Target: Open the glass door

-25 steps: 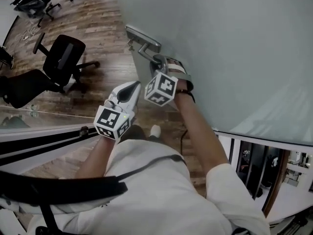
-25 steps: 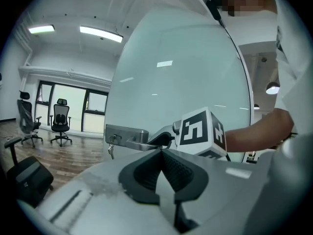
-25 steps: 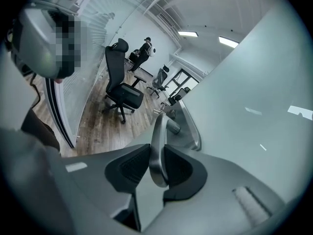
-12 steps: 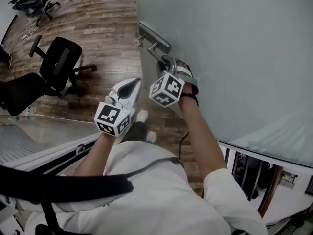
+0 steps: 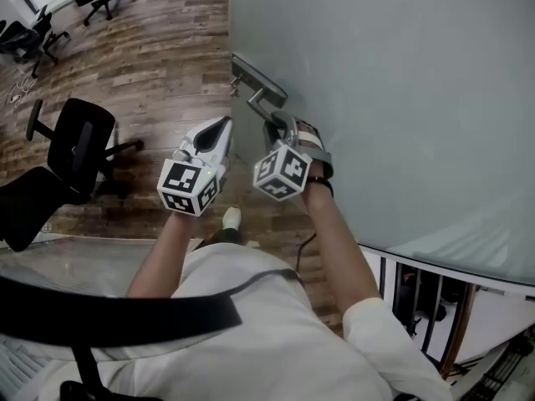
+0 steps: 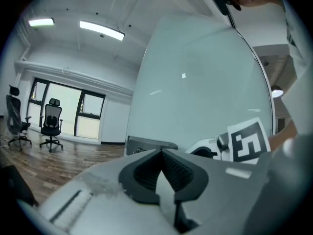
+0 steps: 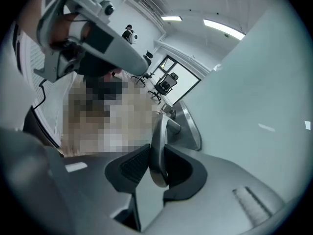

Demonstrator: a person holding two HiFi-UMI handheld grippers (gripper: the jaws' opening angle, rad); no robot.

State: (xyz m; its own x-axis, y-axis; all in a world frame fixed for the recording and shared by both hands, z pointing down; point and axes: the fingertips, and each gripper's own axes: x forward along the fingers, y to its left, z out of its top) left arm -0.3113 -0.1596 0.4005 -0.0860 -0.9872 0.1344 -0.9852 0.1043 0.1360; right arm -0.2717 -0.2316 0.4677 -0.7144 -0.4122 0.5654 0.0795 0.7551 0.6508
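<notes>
Right gripper (image 7: 157, 165) was clenched on the metal door handle (image 7: 157, 133), with the lever pinched between both pads. Left gripper (image 6: 162, 168) hung just beside it, jaws together on nothing. The glass door (image 5: 401, 90) stood at the person's right. The opening pull seemed in hand; next called for drawing the handle along the door's arc. Only the right gripper view showed the pinch, and only the head view showed the wooden floor (image 5: 159, 48).

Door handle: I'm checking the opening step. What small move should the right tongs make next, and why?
Probably swing the glass door open by its handle: the right tongs are clamped on it, while the left tongs are shut and empty.
</notes>
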